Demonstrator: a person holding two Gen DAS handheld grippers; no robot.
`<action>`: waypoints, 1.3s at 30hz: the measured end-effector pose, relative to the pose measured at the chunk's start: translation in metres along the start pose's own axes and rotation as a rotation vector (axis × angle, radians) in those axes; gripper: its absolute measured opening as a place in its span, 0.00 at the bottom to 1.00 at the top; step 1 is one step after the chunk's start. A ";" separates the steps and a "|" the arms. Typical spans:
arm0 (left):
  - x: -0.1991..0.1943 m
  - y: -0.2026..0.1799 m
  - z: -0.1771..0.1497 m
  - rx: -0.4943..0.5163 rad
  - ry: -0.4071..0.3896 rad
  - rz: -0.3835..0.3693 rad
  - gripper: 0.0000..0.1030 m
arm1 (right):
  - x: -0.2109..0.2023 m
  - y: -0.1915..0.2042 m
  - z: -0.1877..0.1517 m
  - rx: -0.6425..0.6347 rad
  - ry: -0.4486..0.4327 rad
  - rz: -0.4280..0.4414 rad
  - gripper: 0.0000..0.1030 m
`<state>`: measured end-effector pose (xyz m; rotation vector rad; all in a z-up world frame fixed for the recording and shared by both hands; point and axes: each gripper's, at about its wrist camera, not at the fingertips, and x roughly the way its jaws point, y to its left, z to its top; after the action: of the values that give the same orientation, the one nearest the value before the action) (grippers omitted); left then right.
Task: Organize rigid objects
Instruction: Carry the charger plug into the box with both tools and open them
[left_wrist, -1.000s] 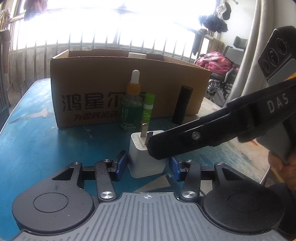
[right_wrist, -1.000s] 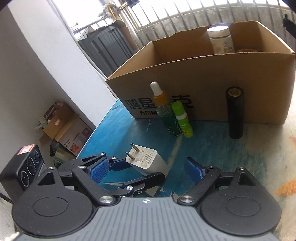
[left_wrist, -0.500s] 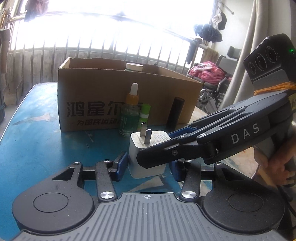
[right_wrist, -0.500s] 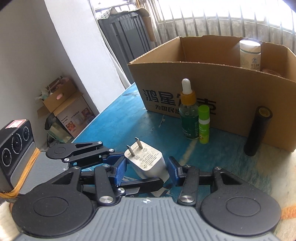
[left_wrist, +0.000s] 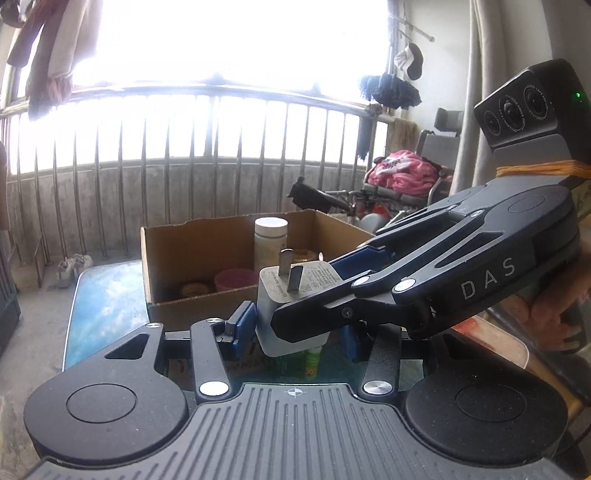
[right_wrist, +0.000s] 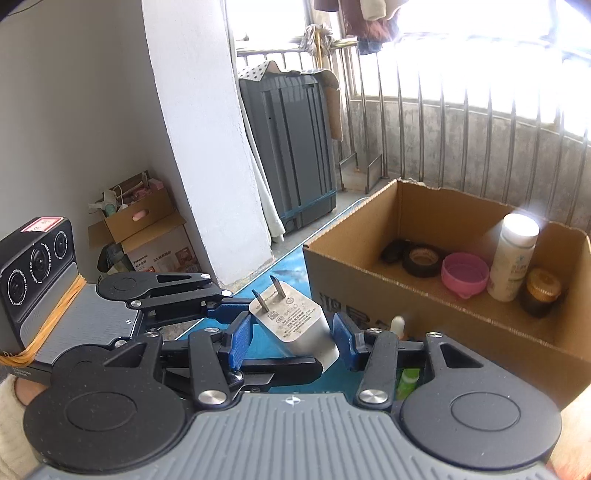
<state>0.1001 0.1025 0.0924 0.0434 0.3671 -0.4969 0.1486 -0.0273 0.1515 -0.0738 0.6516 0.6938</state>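
Left wrist view: one white charger plug is seen raised above the blue bench, clamped between the blue pads of the left hand-held gripper, which is about half closed on its body. One right hand-held gripper crosses from the right and is also closed on the plug. Two metal prongs are pointed upward and away, so the plug's long axis stands nearly upright. One cardboard box lies behind, with one white bottle and one pink cup counted inside.

Right wrist view: the same plug is gripped between the pads of the right hand-held gripper, its jaws having just been closing on it, while the left hand-held gripper is seen holding it from the left. The prongs are tilted up and leftward. Within the box, one tape roll, one pink cup, one white bottle and one dark jar are counted.
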 end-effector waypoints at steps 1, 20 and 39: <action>0.004 0.004 0.007 0.016 0.000 -0.006 0.46 | 0.002 -0.003 0.008 -0.008 -0.008 -0.004 0.50; 0.183 0.092 0.058 0.302 0.458 -0.116 0.46 | 0.135 -0.137 0.094 0.217 0.160 0.018 0.45; 0.248 0.087 0.042 0.597 0.895 -0.062 0.46 | 0.210 -0.197 0.071 0.515 0.375 0.164 0.41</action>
<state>0.3574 0.0604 0.0397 0.8553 1.0848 -0.6178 0.4293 -0.0411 0.0577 0.3361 1.1904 0.6560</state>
